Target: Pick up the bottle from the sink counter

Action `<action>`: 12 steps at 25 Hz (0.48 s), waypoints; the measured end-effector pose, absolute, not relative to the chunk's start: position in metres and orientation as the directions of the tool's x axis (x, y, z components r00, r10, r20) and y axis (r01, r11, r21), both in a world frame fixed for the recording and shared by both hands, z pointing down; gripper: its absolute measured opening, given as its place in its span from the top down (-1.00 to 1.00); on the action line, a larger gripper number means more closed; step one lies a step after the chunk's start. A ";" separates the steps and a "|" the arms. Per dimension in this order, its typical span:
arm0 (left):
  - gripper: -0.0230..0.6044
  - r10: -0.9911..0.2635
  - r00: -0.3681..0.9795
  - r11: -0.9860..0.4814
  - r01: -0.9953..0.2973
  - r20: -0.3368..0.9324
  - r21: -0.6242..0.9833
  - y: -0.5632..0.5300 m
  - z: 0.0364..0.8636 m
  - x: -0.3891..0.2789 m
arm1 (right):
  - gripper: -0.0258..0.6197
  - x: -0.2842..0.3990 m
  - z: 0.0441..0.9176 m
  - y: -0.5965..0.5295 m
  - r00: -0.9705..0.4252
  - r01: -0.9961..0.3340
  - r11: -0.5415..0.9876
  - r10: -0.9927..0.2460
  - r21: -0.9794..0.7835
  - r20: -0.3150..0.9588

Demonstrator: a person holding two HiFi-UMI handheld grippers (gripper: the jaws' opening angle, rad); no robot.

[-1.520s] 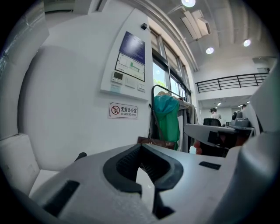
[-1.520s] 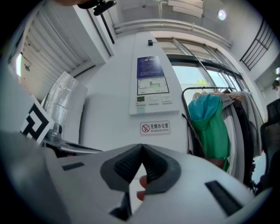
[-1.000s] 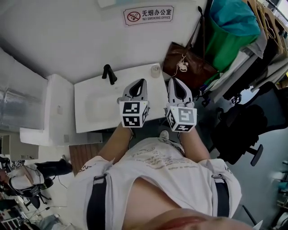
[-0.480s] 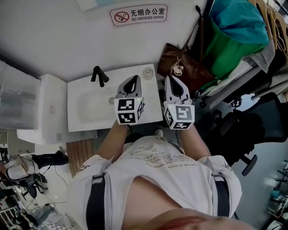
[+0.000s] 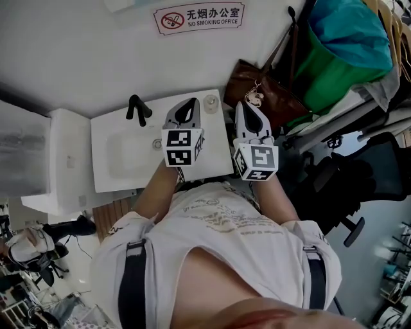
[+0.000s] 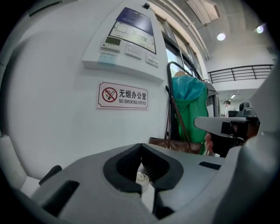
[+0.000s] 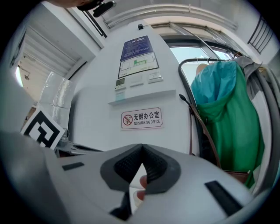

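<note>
- Bottle (image 5: 210, 101): small, white and capped. It is standing upright at the back right corner of the sink tabletop (image 5: 215, 144), close to the wall. In the left gripper view it is showing through the gap behind the fingertips (image 6: 141, 177), with nothing touching it.
- Shirt (image 5: 218, 238): pale, crossed by dark straps, filling the bottom of the head view. Both forearms are reaching forward from it.
- Left gripper (image 5: 192, 101): its fingers (image 6: 124, 162) are clenching tip to tip on nothing. It is showing over the right part of the tabletop, its tips near the bottle but apart from it.
- Right gripper (image 5: 243, 104): its fingers (image 7: 124, 166) are likewise pressing together, empty. It is hanging just past the tabletop's right edge, beside the left gripper.
- Basin (image 5: 125, 154): white and rectangular, sitting sunk into the tabletop's left part.
- Faucet (image 5: 137, 109): black, standing at the basin's back edge.
- Handbag (image 5: 266, 90): brown, hanging against the wall just right of the tabletop.
- No-smoking sign (image 5: 200, 18): hanging on the white wall above the sink.
- Green garment (image 5: 340, 64): hanging at the far right under a teal hood.
</note>
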State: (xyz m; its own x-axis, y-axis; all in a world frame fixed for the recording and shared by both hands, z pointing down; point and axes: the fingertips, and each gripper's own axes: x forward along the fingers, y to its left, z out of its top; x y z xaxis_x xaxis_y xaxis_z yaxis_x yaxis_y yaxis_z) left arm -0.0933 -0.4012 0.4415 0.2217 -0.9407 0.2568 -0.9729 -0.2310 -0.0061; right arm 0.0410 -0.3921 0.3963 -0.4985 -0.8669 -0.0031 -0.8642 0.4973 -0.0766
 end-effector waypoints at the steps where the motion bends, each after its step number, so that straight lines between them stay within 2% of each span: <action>1: 0.86 -0.938 0.230 -0.239 -0.971 0.258 -0.004 -0.406 0.443 -0.095 | 0.85 0.040 0.396 -0.394 -0.490 -0.869 0.489 -0.872 -0.074 -0.003; 12: 0.86 -0.900 0.302 -0.312 -0.950 0.313 0.021 -0.439 0.477 -0.102 | 0.85 0.039 0.419 -0.409 -0.407 -0.912 0.402 -0.911 -0.079 0.067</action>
